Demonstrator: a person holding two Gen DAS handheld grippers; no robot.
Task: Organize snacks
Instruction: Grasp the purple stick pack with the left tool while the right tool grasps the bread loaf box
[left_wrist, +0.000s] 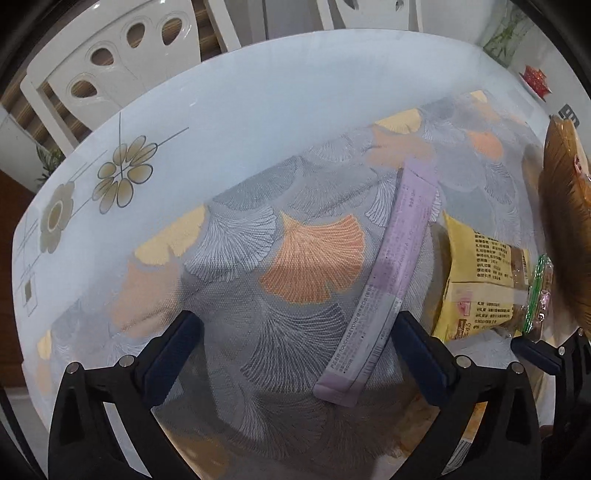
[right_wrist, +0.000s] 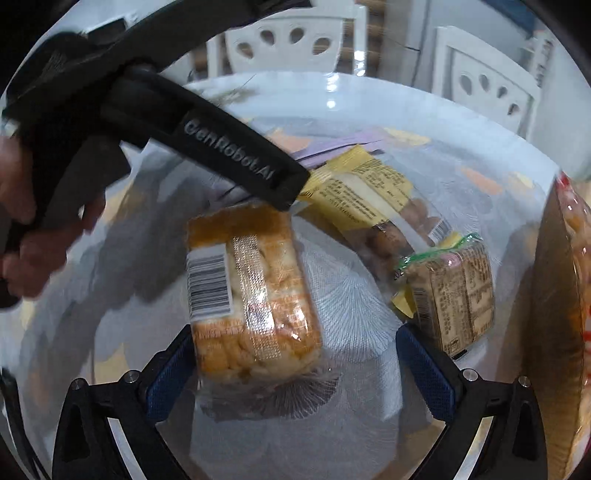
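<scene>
Lying near mat's (left_wrist: 236, 229) edge, purple sachet (left_wrist: 391, 266), left tool (left_wrist: 295, 354) spread

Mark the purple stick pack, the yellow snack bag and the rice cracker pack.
purple stick pack (left_wrist: 397, 258), left wrist view, mid-length of wrapper.
yellow snack bag (left_wrist: 476, 280), left wrist view, printed back panel.
rice cracker pack (right_wrist: 255, 295), right wrist view, centre seam.

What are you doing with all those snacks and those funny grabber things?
A person is sorting snacks on a leaf-patterned tablecloth. The right hand-held gripper is open around an orange rice-cracker packet with a barcode. The left hand-held gripper, also open, sits by a long lilac stick packet. Nothing is gripped.
</scene>
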